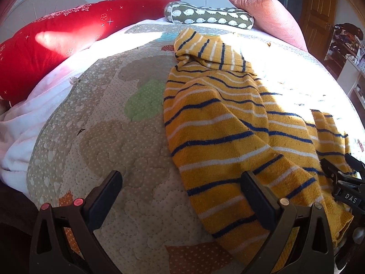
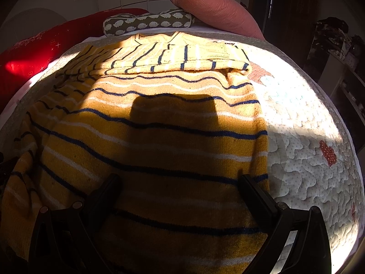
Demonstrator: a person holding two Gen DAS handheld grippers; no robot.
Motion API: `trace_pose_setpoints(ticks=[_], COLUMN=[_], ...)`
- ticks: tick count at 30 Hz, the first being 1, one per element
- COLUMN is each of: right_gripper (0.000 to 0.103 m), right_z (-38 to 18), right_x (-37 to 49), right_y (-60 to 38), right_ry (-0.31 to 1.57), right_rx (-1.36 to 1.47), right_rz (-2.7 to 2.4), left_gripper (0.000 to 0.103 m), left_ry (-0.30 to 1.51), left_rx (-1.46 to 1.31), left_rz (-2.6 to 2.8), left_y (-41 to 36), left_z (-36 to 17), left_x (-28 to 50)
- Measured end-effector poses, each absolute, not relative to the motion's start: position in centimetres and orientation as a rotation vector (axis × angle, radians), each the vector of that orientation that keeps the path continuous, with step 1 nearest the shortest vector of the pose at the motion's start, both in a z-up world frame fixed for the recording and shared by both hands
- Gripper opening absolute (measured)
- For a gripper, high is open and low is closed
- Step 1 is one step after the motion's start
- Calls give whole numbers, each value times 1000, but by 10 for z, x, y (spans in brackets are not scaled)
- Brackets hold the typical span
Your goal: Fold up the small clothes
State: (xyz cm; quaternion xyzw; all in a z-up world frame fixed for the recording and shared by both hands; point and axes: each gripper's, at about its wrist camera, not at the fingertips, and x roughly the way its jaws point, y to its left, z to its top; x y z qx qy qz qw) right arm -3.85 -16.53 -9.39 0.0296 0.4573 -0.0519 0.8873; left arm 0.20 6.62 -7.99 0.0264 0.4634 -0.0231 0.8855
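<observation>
A small yellow sweater with blue and white stripes lies on the quilted bedspread. In the right wrist view the sweater fills the middle, with a sleeve folded across its top. My left gripper is open and empty, low over the quilt at the sweater's left hem edge; its right finger lies over the fabric. My right gripper is open over the sweater's lower hem, with nothing between the fingers. The right gripper also shows at the right edge of the left wrist view.
A red pillow, a green patterned bolster and a pink cushion lie along the head of the bed. A white blanket is bunched at the left. Shelves and a door stand to the right.
</observation>
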Motion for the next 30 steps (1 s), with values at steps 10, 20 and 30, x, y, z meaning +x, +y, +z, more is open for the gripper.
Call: trace_pose_setpoints(ticks=[10, 20, 30], right_gripper=[103, 102, 102], right_z=[-90, -76, -21], right_x=[-47, -69, -62], right_y=[-169, -181, -184], right_ry=[1047, 971, 875], right_rx=[109, 206, 145], right_rz=[-68, -12, -6], left_gripper=[103, 103, 103], left_ry=[879, 842, 762], left_rx=[57, 49, 82], left_rz=[-41, -49, -52], left_y=[70, 70, 69], left_z=[-34, -10, 15], left_x=[-22, -29, -24])
